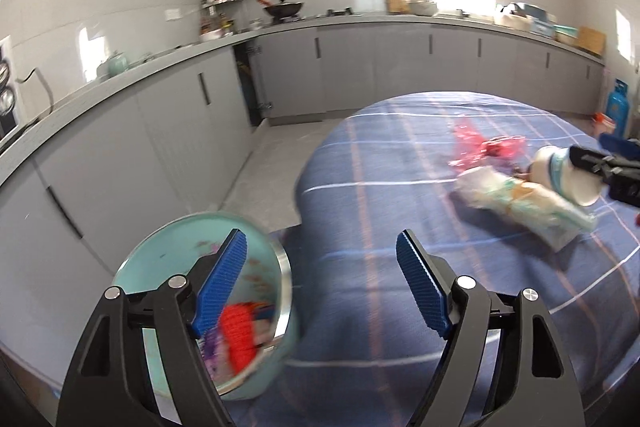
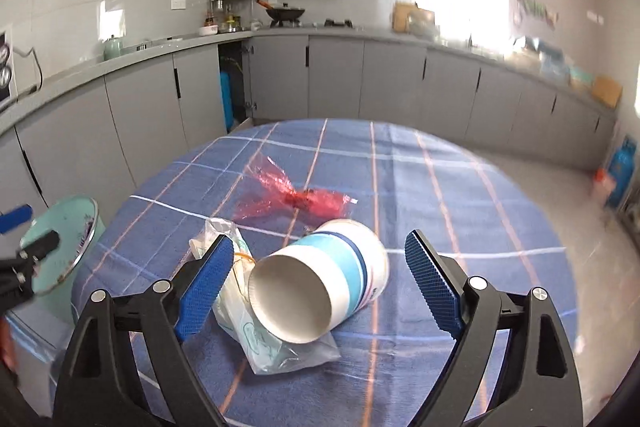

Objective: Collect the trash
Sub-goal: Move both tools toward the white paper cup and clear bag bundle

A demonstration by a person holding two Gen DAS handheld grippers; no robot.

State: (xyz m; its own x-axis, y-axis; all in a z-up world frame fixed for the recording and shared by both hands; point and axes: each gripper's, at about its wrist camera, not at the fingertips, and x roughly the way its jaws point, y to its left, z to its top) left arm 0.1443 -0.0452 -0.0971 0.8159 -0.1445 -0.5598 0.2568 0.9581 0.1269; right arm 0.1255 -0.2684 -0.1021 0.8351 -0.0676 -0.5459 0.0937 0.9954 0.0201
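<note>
the paper cup (image 2: 320, 279) lies tipped on a plastic wrapper (image 2: 276, 339), just before the red cellophane (image 2: 292, 199). right gripper (image 2: 320, 291) fingers spread wide, empty, straddling it. light, crushable: pinch its sidewall gently.

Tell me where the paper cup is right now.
In the right wrist view the paper cup lies on its side between the open right gripper fingers, resting on a clear plastic bag, just in front of the red wrapper.

One paper cup (image 2: 320, 279); one red wrapper (image 2: 294, 197); one clear plastic bag (image 2: 264, 339); one teal bin (image 2: 60, 251).
</note>
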